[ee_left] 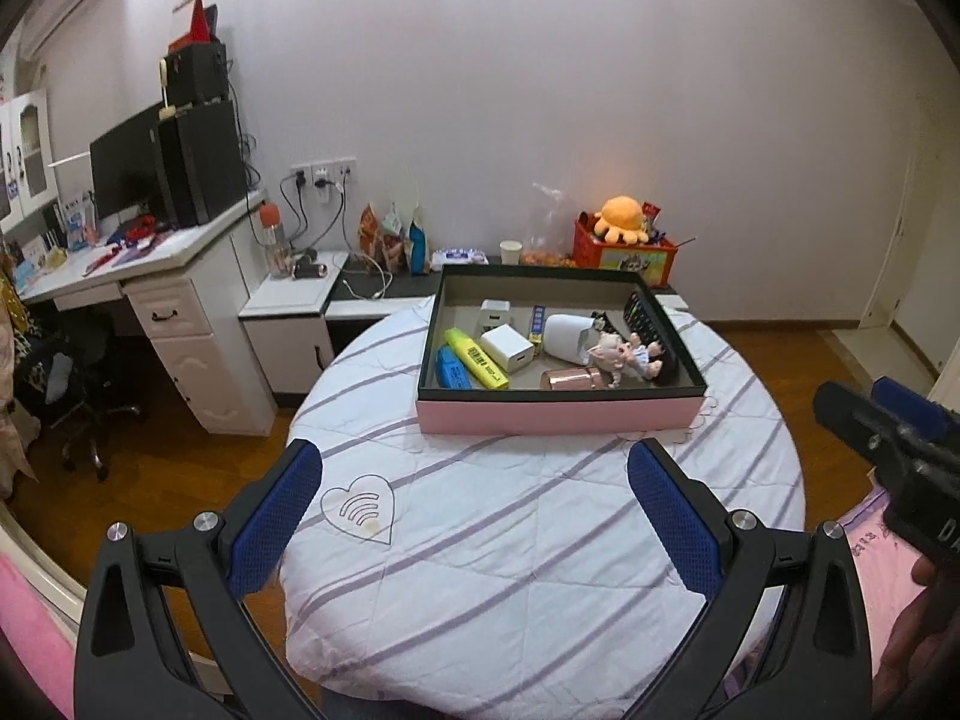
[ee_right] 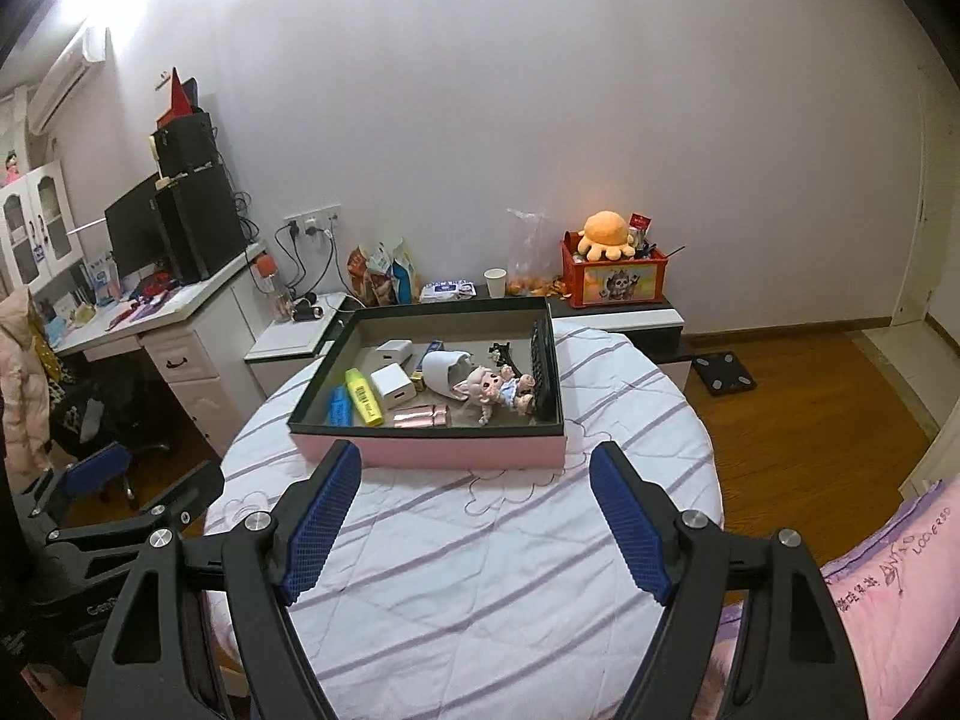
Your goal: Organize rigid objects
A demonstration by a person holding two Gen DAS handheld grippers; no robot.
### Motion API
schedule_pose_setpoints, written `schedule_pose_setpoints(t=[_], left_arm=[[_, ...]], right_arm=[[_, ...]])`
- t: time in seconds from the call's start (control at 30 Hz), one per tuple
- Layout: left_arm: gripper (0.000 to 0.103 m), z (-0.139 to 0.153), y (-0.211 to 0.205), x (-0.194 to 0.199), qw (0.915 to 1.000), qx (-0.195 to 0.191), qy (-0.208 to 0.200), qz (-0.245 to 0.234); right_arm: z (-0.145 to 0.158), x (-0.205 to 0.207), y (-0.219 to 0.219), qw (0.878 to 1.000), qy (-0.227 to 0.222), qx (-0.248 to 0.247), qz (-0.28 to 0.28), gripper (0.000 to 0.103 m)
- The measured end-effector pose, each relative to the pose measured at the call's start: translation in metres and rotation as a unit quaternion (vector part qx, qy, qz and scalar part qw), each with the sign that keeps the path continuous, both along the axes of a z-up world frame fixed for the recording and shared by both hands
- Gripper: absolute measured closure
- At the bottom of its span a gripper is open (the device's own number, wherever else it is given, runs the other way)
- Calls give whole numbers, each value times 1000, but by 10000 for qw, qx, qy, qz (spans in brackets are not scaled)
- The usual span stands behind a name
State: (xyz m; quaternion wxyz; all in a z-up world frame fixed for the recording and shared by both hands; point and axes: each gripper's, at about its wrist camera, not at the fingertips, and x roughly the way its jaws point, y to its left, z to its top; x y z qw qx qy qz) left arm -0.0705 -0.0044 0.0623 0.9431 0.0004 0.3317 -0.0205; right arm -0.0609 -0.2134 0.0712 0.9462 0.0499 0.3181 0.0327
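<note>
A pink box (ee_left: 558,414) with a dark rim sits at the far side of the round, striped-cloth table (ee_left: 510,540). In it lie a blue marker (ee_left: 451,367), a yellow highlighter (ee_left: 477,358), two white chargers (ee_left: 507,348), a white cup on its side (ee_left: 567,336), a doll (ee_left: 621,357), a pink tube (ee_left: 570,379) and a black remote (ee_left: 645,315). My left gripper (ee_left: 474,480) is open and empty, above the table short of the box. My right gripper (ee_right: 477,480) is open and empty, just short of the box (ee_right: 432,450). The right gripper also shows in the left wrist view (ee_left: 888,426).
A white desk (ee_left: 150,276) with a monitor and a black chair (ee_left: 78,390) stands at left. A low cabinet behind the table carries snacks, a paper cup (ee_left: 510,252) and a red crate with an orange plush (ee_left: 624,252). Pink bedding (ee_right: 888,576) lies at right. A scale (ee_right: 723,373) lies on the wood floor.
</note>
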Motion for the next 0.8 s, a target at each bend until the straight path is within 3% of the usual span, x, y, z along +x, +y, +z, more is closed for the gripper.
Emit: schedule_pose_setpoints(t=[0.37,0.8], left_arm=[[0,12,4,-28,9999,-49,-127,57],[0,17,1,-27,9998,-30,-177,-8]], right_arm=[[6,-25,12,9999,-97,-48,45,23],[9,-26,12,9999,-70,-60,49,23]])
